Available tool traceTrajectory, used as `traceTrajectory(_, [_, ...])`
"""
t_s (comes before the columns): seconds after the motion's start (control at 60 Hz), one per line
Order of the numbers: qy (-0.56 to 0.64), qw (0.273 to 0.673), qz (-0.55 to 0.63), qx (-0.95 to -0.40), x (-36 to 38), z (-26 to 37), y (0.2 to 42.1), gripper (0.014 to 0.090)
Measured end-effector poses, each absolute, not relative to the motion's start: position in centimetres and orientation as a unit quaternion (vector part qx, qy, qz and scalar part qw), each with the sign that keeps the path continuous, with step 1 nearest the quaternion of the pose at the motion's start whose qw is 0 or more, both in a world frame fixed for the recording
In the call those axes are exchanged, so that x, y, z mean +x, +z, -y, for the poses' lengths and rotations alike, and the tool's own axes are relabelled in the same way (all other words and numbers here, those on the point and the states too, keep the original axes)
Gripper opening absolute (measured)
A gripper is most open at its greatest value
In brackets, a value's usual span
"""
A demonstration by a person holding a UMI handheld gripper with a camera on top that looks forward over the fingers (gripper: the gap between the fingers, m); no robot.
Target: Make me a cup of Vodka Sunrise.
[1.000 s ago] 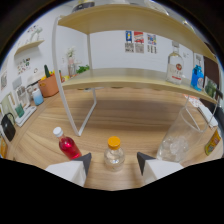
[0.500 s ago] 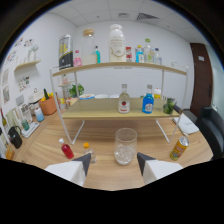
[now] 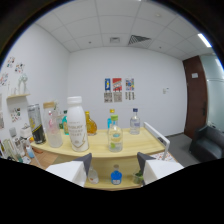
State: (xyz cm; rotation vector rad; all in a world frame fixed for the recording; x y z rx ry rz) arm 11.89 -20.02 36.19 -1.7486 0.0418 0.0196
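I'm getting an evenly lit, fairly bright room, with the light coming from a long white ceiling strip lamp (image 3: 204,40) off to my right and spreading softly over the pale walls. Shadows are faint. The whole view is soft and slightly blurred, so the small wall posters (image 3: 117,90) can't be read. Fisheye distortion bends the ceiling grid, and a black ring closes off the edges.
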Motion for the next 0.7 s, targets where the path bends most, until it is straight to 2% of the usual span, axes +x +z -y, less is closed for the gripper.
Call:
traceTrajectory(0.15, [0.003, 0.654, -0.001, -0.756, 12.7, 14.6, 39.0, 0.0845])
traceTrajectory(0.2, [0.005, 0.648, -0.003, -0.762, 12.6, 13.2, 39.0, 0.081])
traceTrajectory(0.333, [0.01, 0.62, -0.008, -0.784, 12.6, 10.6, 36.6, 0.065])
traceTrajectory(0.45, [0.011, 0.619, -0.01, -0.786, 12.5, 10.2, 36.0, 0.0374])
traceTrajectory(0.6, [0.016, 0.624, -0.013, -0.781, 12.7, 10.6, 36.6, 0.0363])
traceTrajectory(0.7, [0.015, 0.642, -0.007, -0.766, 12.9, 11.8, 38.9, 0.0361])
